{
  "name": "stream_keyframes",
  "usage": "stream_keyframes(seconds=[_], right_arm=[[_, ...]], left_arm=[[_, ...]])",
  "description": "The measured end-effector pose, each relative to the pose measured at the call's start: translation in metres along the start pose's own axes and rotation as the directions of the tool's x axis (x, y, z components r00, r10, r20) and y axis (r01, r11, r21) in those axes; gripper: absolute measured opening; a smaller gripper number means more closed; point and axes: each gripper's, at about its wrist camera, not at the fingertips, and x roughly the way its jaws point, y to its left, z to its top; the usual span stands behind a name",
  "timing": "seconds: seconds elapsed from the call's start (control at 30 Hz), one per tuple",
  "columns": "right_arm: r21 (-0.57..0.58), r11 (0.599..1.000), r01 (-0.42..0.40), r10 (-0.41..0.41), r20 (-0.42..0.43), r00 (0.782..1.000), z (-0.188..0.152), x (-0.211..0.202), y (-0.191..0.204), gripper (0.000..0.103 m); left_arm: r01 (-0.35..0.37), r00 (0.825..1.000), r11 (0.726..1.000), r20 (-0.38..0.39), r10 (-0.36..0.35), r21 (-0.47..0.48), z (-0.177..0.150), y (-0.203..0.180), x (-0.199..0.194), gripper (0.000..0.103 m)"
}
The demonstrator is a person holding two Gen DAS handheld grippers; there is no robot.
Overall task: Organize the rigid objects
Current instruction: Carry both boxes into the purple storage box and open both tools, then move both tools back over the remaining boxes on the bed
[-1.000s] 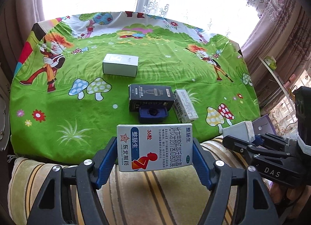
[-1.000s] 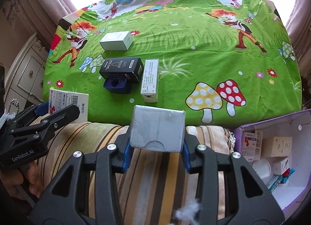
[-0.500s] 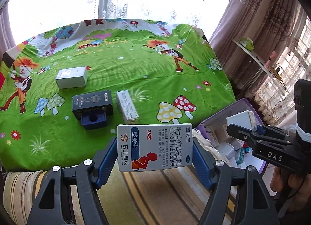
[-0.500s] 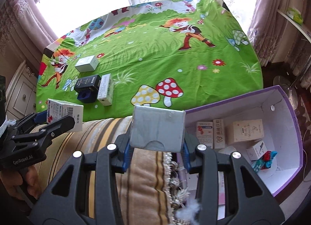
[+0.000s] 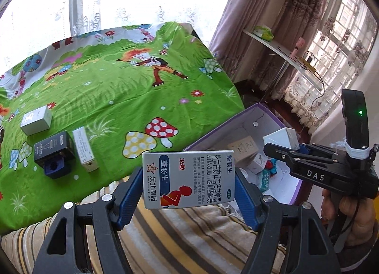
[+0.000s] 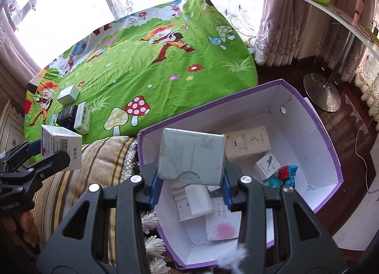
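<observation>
My left gripper [image 5: 189, 193] is shut on a white medicine box [image 5: 189, 179] with blue and red print, held over the striped cushion edge. The same medicine box [image 6: 62, 147] shows at the left of the right wrist view. My right gripper [image 6: 190, 179] is shut on a plain grey box [image 6: 191, 156], hanging above the purple storage box [image 6: 331, 153], which holds several small cartons. In the left wrist view the grey box [image 5: 283, 138] shows beside the purple storage box [image 5: 236, 120]. A white box [image 5: 36, 120], a black box [image 5: 51, 147] and a long white box [image 5: 84, 152] lie on the green cloth.
A green cartoon cloth [image 6: 146, 70] covers the bed. A striped cushion [image 5: 189, 238] lies along its near edge. Curtains, a white shelf [image 6: 336, 13] and a round stand base [image 6: 322, 91] stand on the right over a dark wood floor.
Both grippers swung to the right with their boxes still held. The purple storage box came into view and now lies under the right gripper; the boxes on the cloth slid to the left.
</observation>
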Motion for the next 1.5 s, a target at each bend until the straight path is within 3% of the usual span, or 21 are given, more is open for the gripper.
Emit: stream_keyframes(seconds=[0.33,0.4,0.47,0.5,0.67,0.8,0.87,1.03,1.13,1.23,1.37,1.5], right_arm=[[0.055,0.998,0.013,-0.015,0.018,1.0,0.003,-0.012,-0.028,0.046],[0.07,0.997,0.014,-0.015,0.022,1.0,0.004,-0.013,-0.031,0.053],[0.08,0.997,0.01,-0.013,0.035,0.999,0.004,-0.015,-0.034,0.071],[0.082,0.997,0.009,-0.013,0.043,0.999,0.004,-0.016,-0.035,0.073],[0.081,0.997,0.01,-0.015,0.061,0.998,0.006,-0.02,-0.035,0.077],[0.077,0.997,0.002,-0.011,0.112,0.994,0.007,-0.027,-0.032,0.077],[0.063,0.998,0.006,-0.016,0.159,0.987,0.007,-0.034,-0.029,0.077],[0.007,0.998,0.06,-0.059,0.273,0.96,0.008,-0.049,-0.017,0.08],[-0.025,0.996,0.087,-0.077,0.275,0.958,0.01,-0.05,-0.01,0.081],[-0.027,0.996,0.085,-0.073,0.296,0.952,0.009,-0.053,-0.005,0.093],[-0.039,0.991,0.127,-0.107,0.334,0.936,0.009,-0.057,0.007,0.099],[-0.063,0.991,0.119,-0.092,0.329,0.94,0.009,-0.054,0.019,0.099]], left_arm=[[0.12,0.993,0.986,-0.002,-0.121,0.117,0.009,-0.05,0.004,0.074],[0.125,0.992,0.982,0.001,-0.126,0.142,0.011,-0.057,0.005,0.075],[0.124,0.992,0.98,0.007,-0.127,0.156,0.012,-0.06,0.005,0.076],[0.123,0.992,0.98,0.011,-0.127,0.153,0.013,-0.06,0.006,0.077],[0.125,0.99,0.985,0.046,-0.131,0.119,0.017,-0.051,0.001,0.082],[0.133,0.977,0.986,0.153,-0.148,0.102,0.02,-0.043,-0.013,0.082],[0.105,0.97,0.985,0.206,-0.132,0.134,0.019,-0.043,-0.02,0.082],[0.066,0.961,0.986,0.257,-0.104,0.151,0.018,-0.037,-0.029,0.082],[0.017,0.961,0.99,0.272,-0.056,0.143,0.018,-0.029,-0.034,0.082],[0.006,0.956,0.993,0.289,-0.041,0.119,0.015,-0.018,-0.039,0.082],[-0.037,0.955,0.992,0.296,0.001,0.116,0.01,-0.01,-0.041,0.082],[-0.04,0.961,0.994,0.278,0.01,0.102,0.006,-0.005,-0.039,0.082]])
